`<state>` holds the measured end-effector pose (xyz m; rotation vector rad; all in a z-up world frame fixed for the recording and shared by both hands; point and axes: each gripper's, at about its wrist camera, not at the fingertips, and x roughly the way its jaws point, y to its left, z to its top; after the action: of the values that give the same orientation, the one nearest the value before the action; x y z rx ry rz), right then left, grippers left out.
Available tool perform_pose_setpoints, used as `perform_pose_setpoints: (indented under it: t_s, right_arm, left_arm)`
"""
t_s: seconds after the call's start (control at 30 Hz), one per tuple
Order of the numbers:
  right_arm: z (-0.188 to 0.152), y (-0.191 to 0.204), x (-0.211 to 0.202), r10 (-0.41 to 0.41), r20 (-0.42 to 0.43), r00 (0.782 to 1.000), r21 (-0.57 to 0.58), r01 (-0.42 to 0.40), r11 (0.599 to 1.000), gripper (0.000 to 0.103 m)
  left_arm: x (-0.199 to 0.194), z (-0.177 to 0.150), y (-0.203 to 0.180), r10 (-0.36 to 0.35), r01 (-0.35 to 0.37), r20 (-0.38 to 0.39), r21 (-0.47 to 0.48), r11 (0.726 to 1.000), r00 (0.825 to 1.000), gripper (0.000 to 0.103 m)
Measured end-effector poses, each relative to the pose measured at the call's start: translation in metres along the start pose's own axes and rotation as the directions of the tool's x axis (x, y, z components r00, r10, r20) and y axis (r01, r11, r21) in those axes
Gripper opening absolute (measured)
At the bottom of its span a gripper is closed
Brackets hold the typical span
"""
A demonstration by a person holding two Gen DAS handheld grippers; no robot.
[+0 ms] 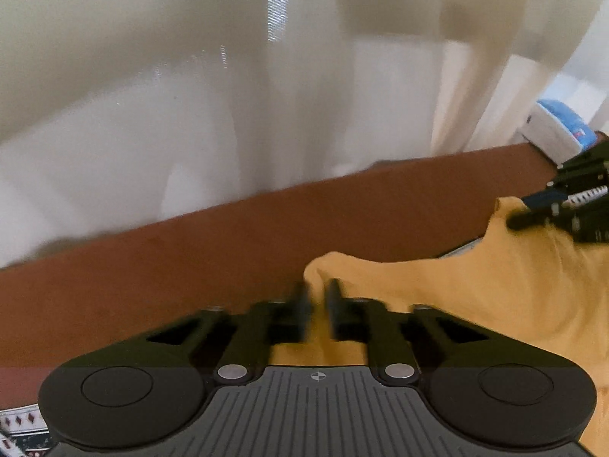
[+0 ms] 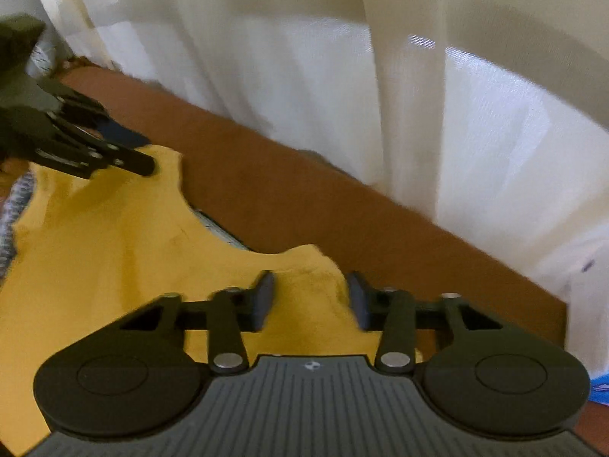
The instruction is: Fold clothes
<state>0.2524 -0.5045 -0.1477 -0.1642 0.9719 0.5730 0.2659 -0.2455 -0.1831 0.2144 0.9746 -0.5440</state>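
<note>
Left tool [image 1: 318, 304] clenched on yellow garment [image 1: 495, 285] corner | right tool [image 2: 310, 297] spread wide, corner between fingers ungripped | far edge lifted, judged for folding over.

Left tool [image 1: 318, 304] fingers nearly closed, pinching cloth; right tool [image 2: 310, 297] fingers spread wide.

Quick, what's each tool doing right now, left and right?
Left tool: shut on a corner of the mustard-yellow fabric garment.
Right tool: open, jaws apart, with another garment corner lying between them.
</note>
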Motion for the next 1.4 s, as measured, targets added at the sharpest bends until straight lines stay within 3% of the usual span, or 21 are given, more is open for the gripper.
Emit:
perform_pose_setpoints:
  t_s: [0.07, 0.17, 0.27, 0.3, 0.33, 0.37, 0.4, 0.53, 0.6, 0.67, 0.73, 0.9, 1.03, 1.17, 1.4]
  right_arm:
    - [0.002, 0.0, -0.007, 0.007, 0.039, 0.999, -0.004, -0.007, 1.0, 0.005]
    - [0.002, -0.001, -0.009, -0.056, 0.101, 0.993, 0.011, 0.055, 0.998, 0.005]
    - [-0.003, -0.004, 0.006, -0.123, 0.094, 0.988, 0.054, 0.119, 0.991, 0.005]
    - [-0.004, -0.005, 0.008, -0.135, 0.1, 0.986, 0.073, 0.128, 0.989, 0.005]
    - [-0.005, -0.006, 0.009, -0.146, 0.107, 0.984, 0.092, 0.136, 0.986, 0.007]
    - [-0.006, -0.007, 0.011, -0.156, 0.113, 0.981, 0.112, 0.144, 0.983, 0.014]
    - [-0.007, -0.008, 0.012, -0.167, 0.12, 0.979, 0.131, 0.151, 0.98, 0.019]
    - [-0.007, -0.012, -0.03, -0.191, 0.186, 0.964, 0.156, 0.163, 0.974, 0.028]
    - [-0.012, -0.016, -0.066, -0.185, 0.237, 0.954, 0.195, 0.14, 0.971, 0.028]
    - [-0.022, -0.015, -0.105, -0.185, 0.28, 0.942, 0.219, 0.125, 0.968, 0.036]
    - [-0.039, -0.012, -0.142, -0.192, 0.302, 0.934, 0.238, 0.121, 0.964, 0.041]
    - [-0.102, 0.014, -0.212, -0.195, 0.287, 0.938, 0.281, 0.112, 0.953, 0.042]
    - [-0.164, 0.047, -0.249, -0.18, 0.242, 0.953, 0.345, 0.088, 0.934, 0.047]
    - [-0.225, 0.077, -0.267, -0.173, 0.165, 0.971, 0.394, 0.096, 0.914, 0.047]
    - [-0.304, 0.114, -0.267, -0.097, 0.073, 0.993, 0.443, 0.055, 0.895, 0.047]
  left_arm:
    - [0.002, -0.001, 0.0, 0.008, -0.008, 0.003, -0.008, 1.0, 1.0, 0.0]
    - [0.007, -0.002, 0.001, 0.025, -0.025, 0.007, -0.029, 0.999, 1.0, 0.0]
    - [0.012, -0.004, 0.0, 0.049, -0.048, 0.007, -0.047, 0.998, 0.999, 0.0]
    - [0.013, -0.004, -0.001, 0.056, -0.055, 0.009, -0.053, 0.997, 0.998, 0.012]
    - [0.011, -0.004, -0.002, 0.069, -0.068, 0.015, -0.057, 0.996, 0.997, 0.03]
    - [0.007, -0.003, -0.001, 0.089, -0.087, 0.026, -0.059, 0.994, 0.996, 0.035]
    - [0.003, -0.003, 0.0, 0.109, -0.107, 0.037, -0.061, 0.992, 0.993, 0.05]
    - [-0.031, -0.004, 0.009, 0.143, -0.131, 0.097, -0.119, 0.984, 0.985, 0.055]
    - [-0.056, -0.009, 0.013, 0.13, -0.107, 0.135, -0.163, 0.981, 0.982, 0.057]
    - [-0.084, -0.02, 0.014, 0.114, -0.085, 0.159, -0.181, 0.98, 0.981, 0.059]
    - [-0.108, -0.039, 0.006, 0.099, -0.069, 0.167, -0.18, 0.981, 0.981, 0.059]
    - [-0.159, -0.109, -0.026, 0.027, 0.0, 0.15, -0.174, 0.985, 0.988, 0.062]
    - [-0.171, -0.173, -0.054, -0.058, 0.068, 0.064, -0.163, 0.984, 0.996, 0.064]
    - [-0.189, -0.231, -0.079, -0.121, 0.113, -0.036, -0.175, 0.978, 0.992, 0.064]
    - [-0.231, -0.313, -0.108, -0.011, -0.02, -0.126, -0.247, 0.969, 0.992, 0.071]
